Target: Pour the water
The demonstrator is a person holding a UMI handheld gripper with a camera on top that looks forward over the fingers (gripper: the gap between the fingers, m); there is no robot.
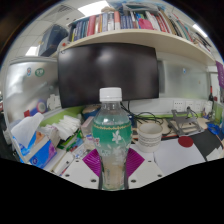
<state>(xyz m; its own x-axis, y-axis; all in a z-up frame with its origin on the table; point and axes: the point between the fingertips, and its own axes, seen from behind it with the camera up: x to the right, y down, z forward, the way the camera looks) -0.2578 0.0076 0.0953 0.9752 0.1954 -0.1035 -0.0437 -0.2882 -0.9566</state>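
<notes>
A clear plastic water bottle (111, 135) with a white cap and a green label stands upright between my gripper's (112, 163) two fingers. The magenta pads (93, 162) press against its lower body on both sides, so the gripper is shut on the bottle. The bottle's base is hidden below the fingers. A white paper cup (149, 134) stands on the white table (185, 160) just beyond and right of the bottle.
A black monitor (108, 73) stands behind the bottle, with a shelf of books (125, 22) above it. A blue tissue box (38, 150) and clutter lie to the left. Dark objects (208, 143) sit on the table to the right.
</notes>
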